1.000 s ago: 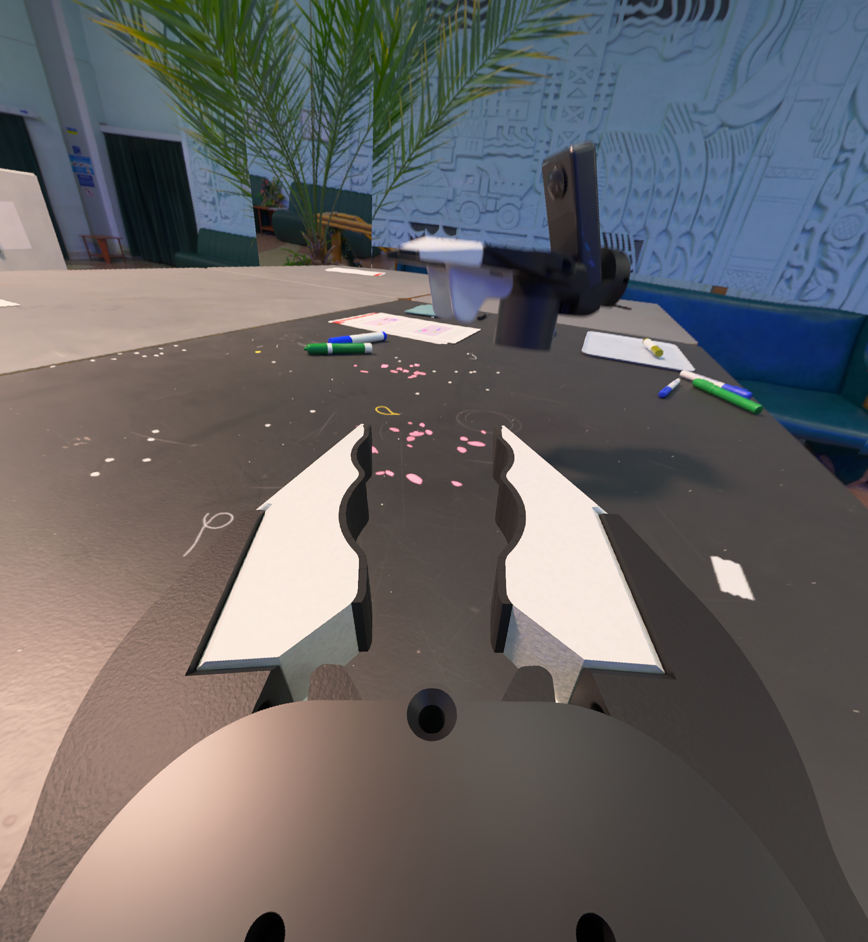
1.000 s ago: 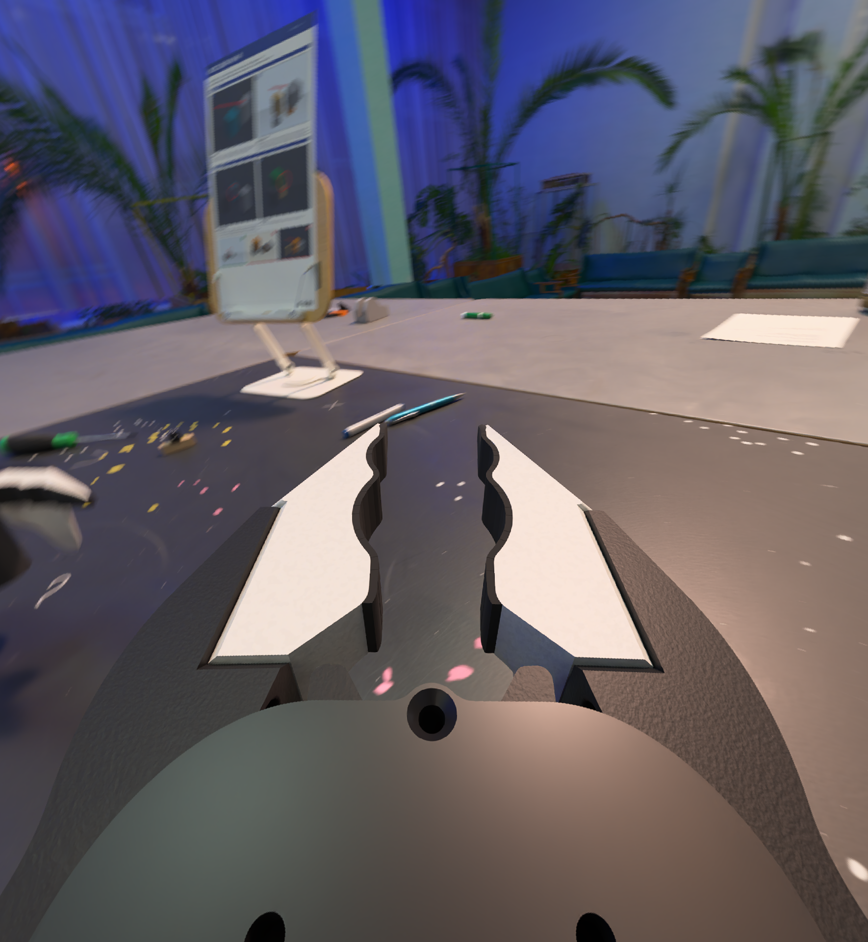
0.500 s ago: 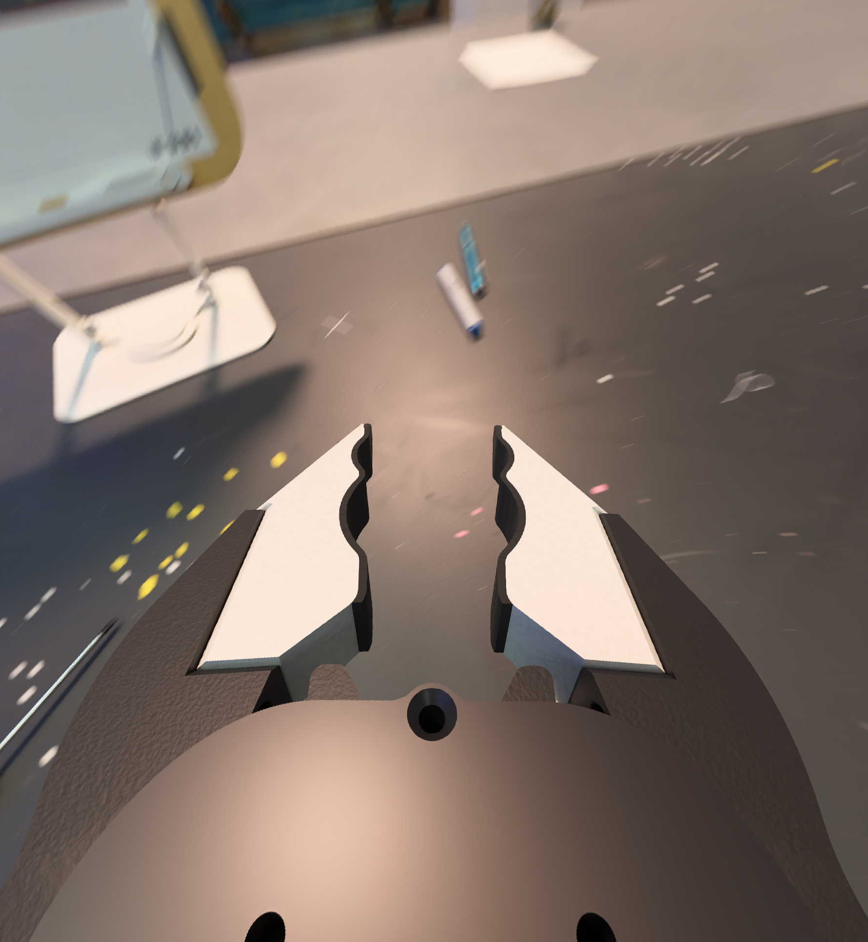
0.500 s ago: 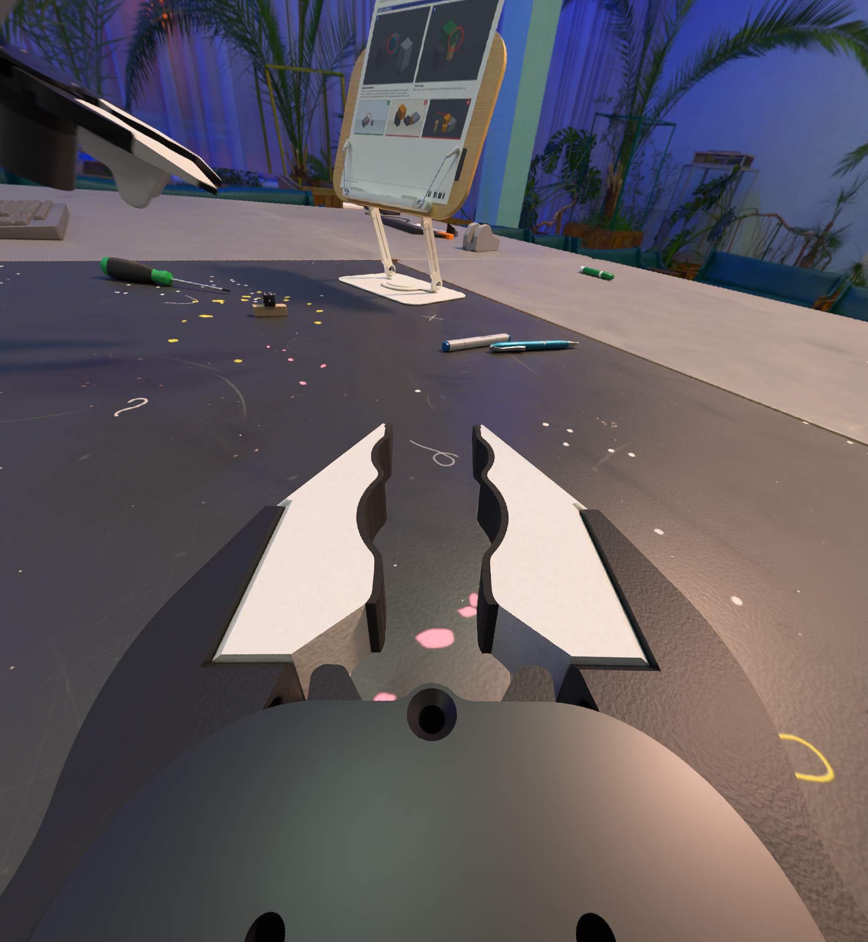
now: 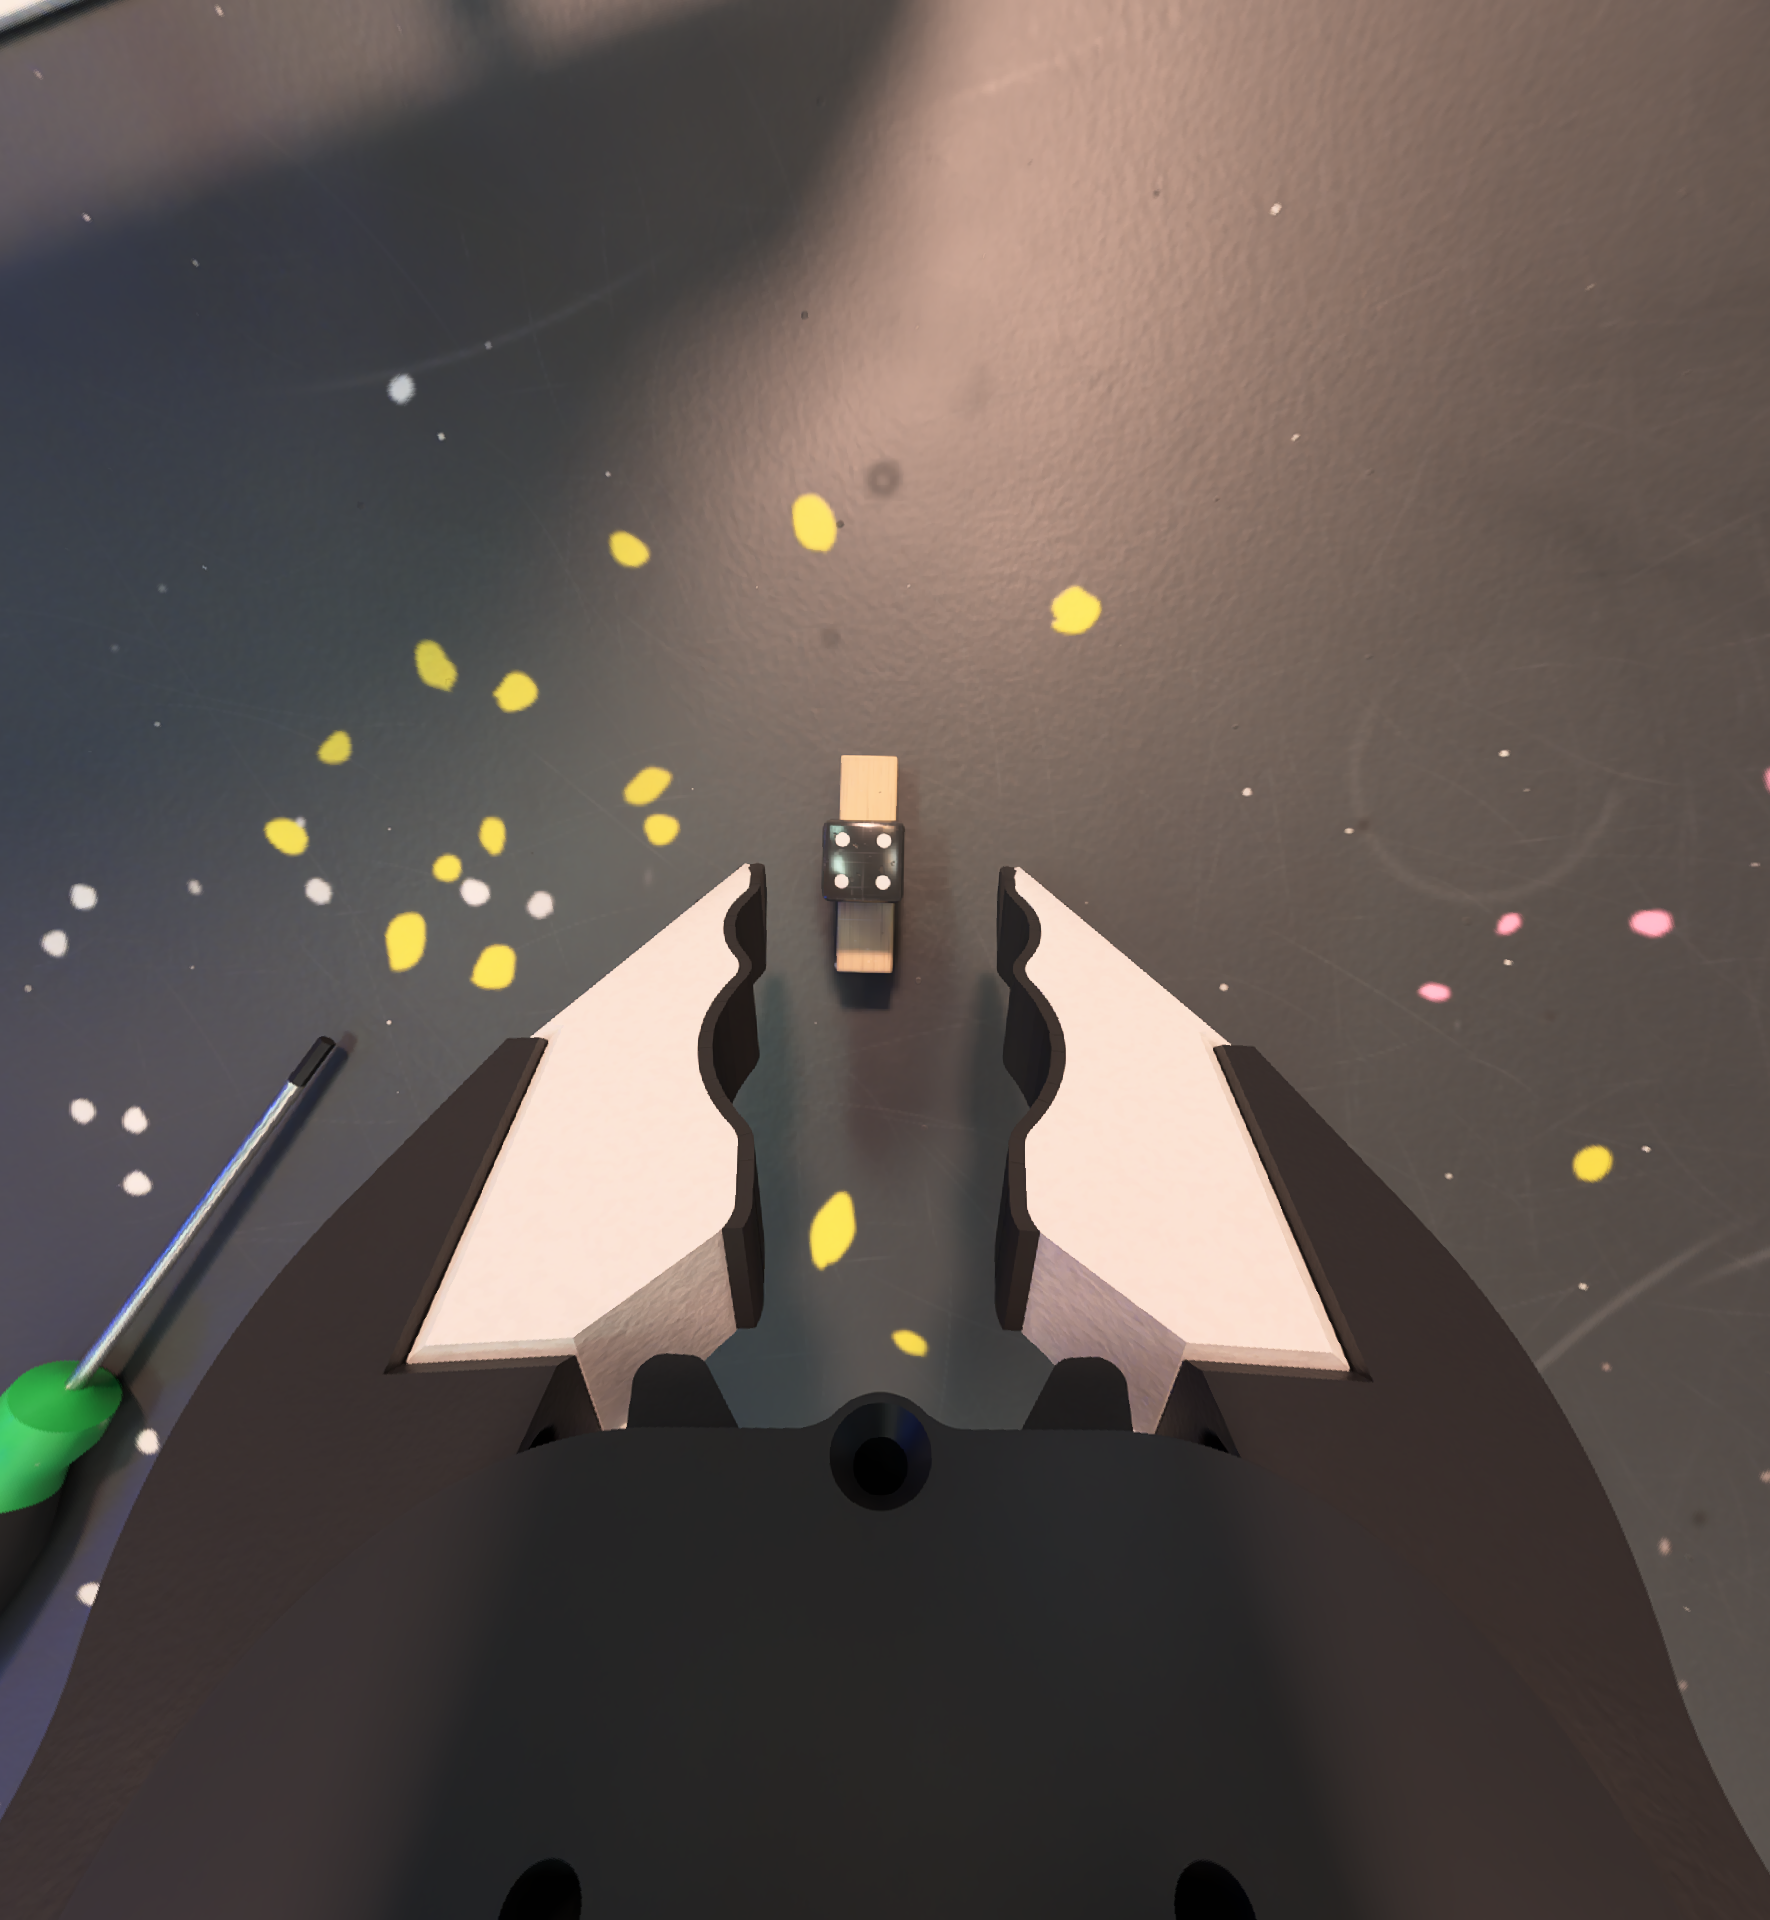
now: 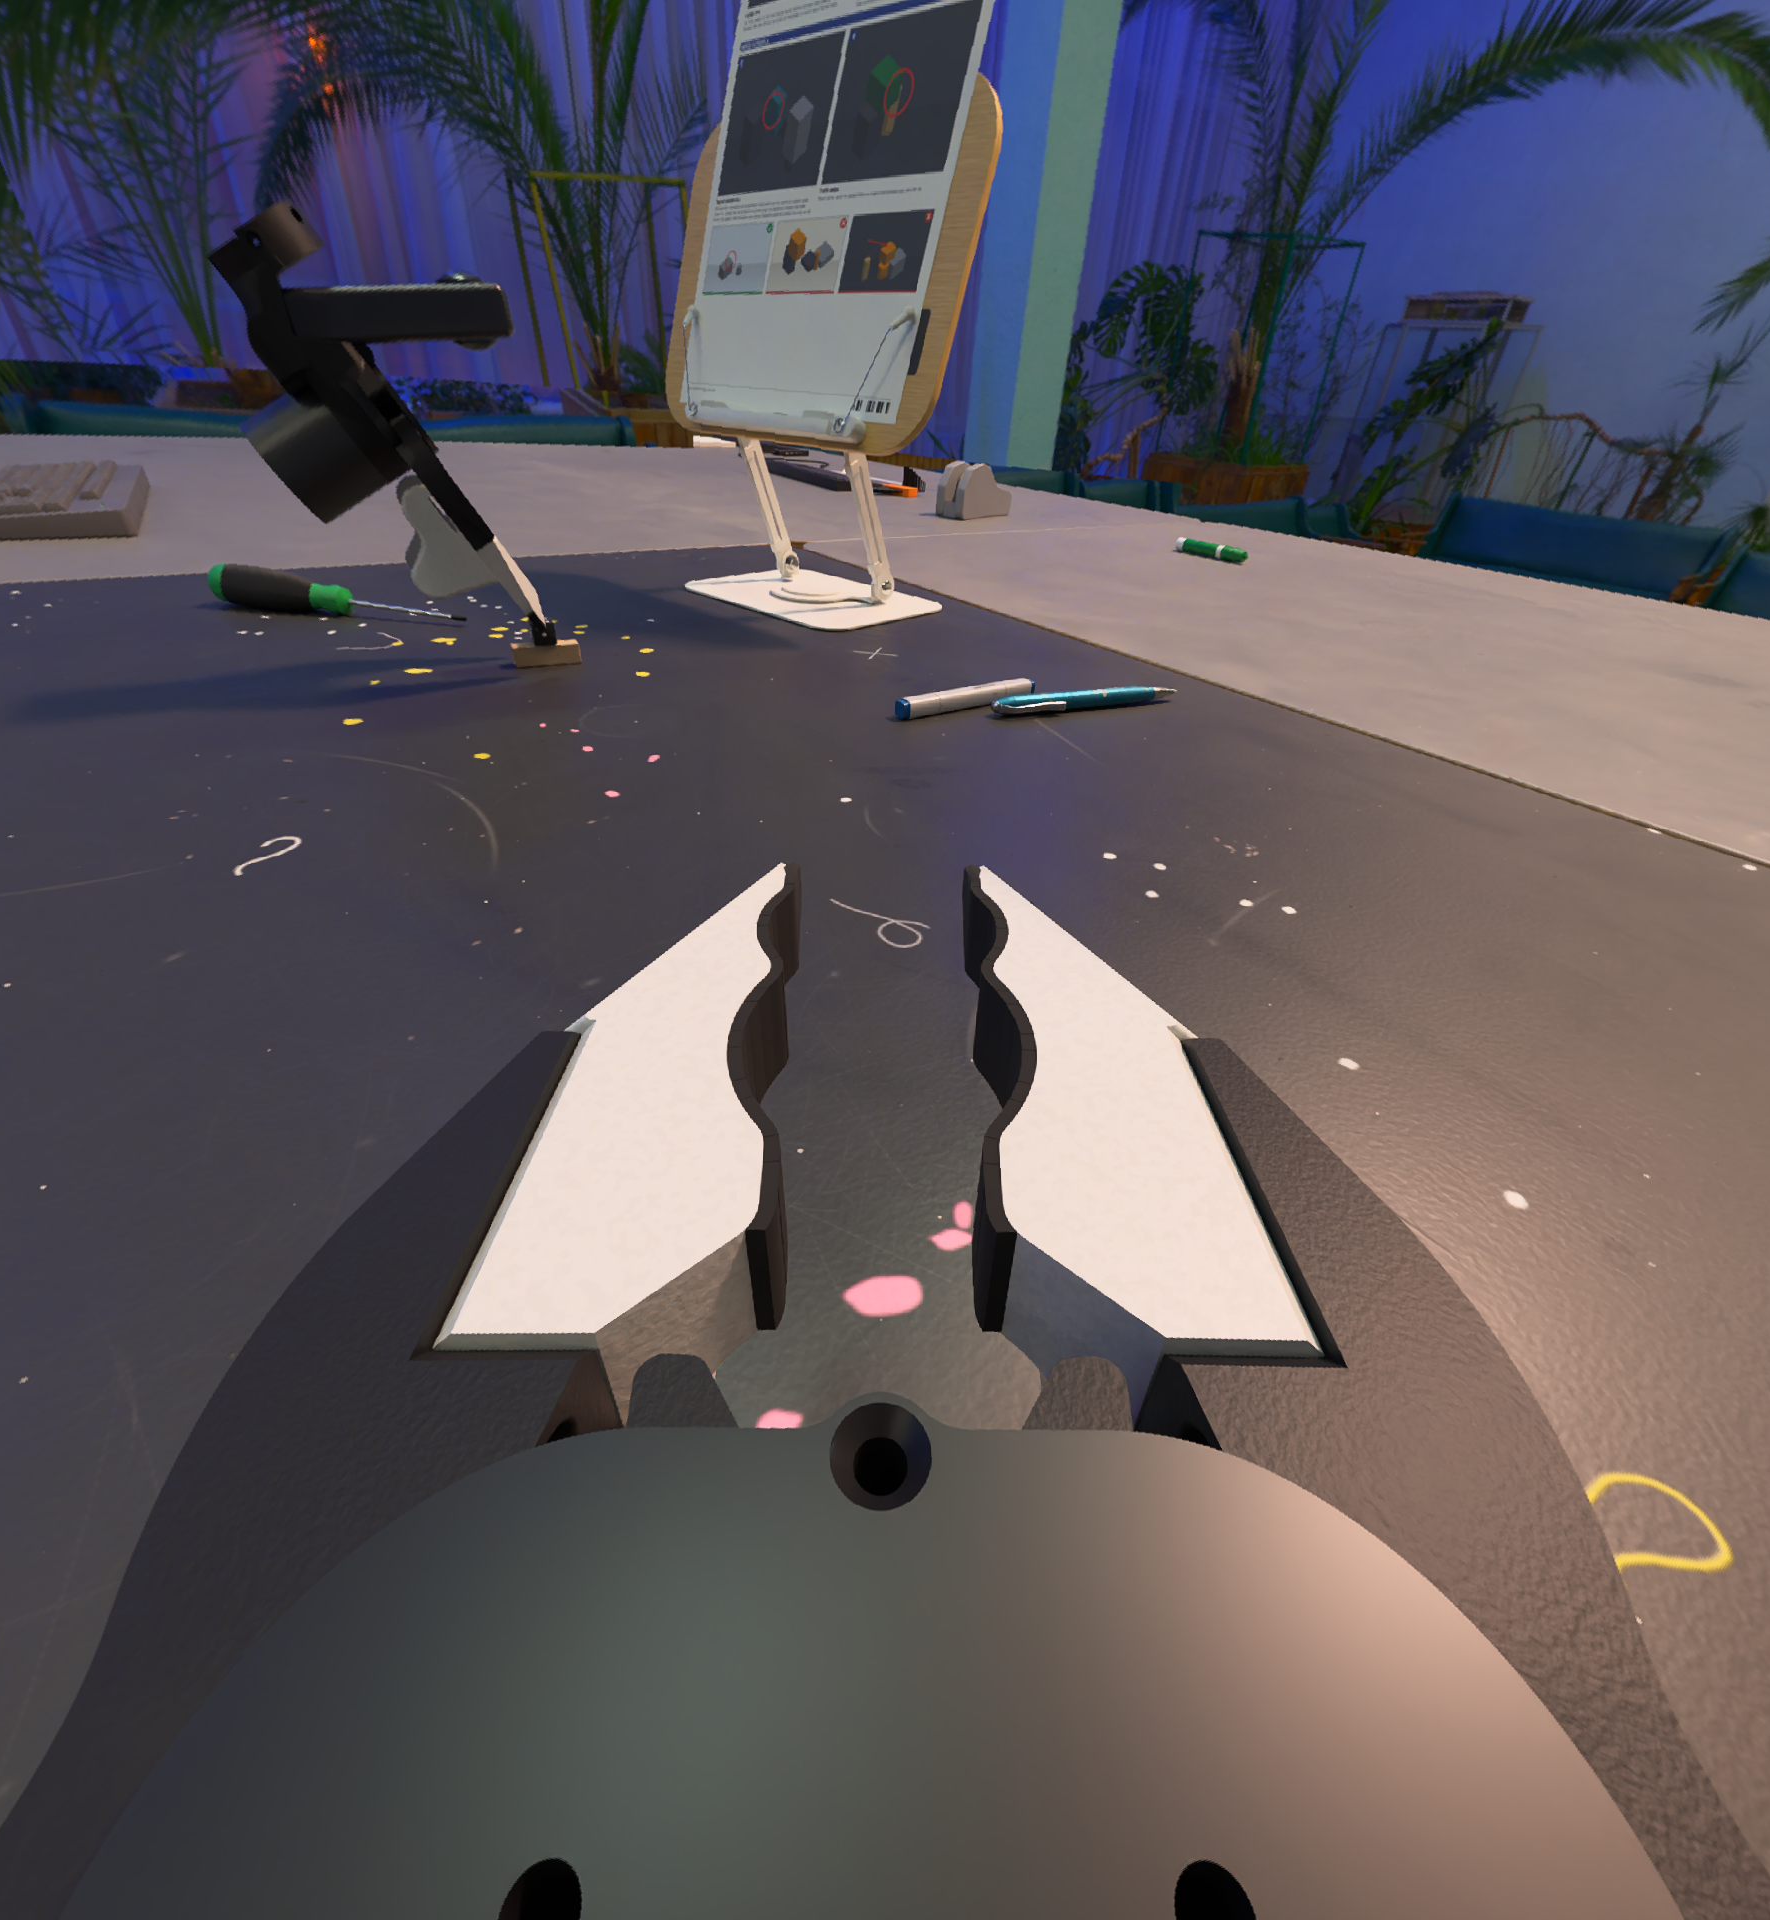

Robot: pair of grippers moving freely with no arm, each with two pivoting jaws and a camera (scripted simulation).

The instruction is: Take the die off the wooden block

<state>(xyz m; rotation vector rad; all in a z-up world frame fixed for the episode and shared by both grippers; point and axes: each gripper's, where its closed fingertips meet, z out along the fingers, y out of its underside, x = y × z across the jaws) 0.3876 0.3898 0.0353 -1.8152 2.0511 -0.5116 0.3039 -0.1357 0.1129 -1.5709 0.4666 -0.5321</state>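
Left gripper poised over the die, nothing gripped yet

The dark, paint-flecked worktop (image 5: 1380, 468) carries everything; from the right wrist view the left gripper (image 6: 538, 623) tilts steeply down with its tips right at the wooden block (image 6: 546, 652), while the right gripper (image 6: 881, 894) hangs well apart, jaws released and empty. In the left wrist view the left gripper (image 5: 879, 883) also has its jaws released, spread wider than the small black die (image 5: 862, 860), which sits on the middle of the narrow wooden block (image 5: 868, 862), just ahead of the tips. The main risk, as I judge it, is closing too low and pinching block and die together, lifting both. A finger (image 5: 642, 1091) landing off-centre could also knock the die off sideways or skid the light block. The green-handled screwdriver (image 5: 133, 1309) lies near on the left, probably clear.
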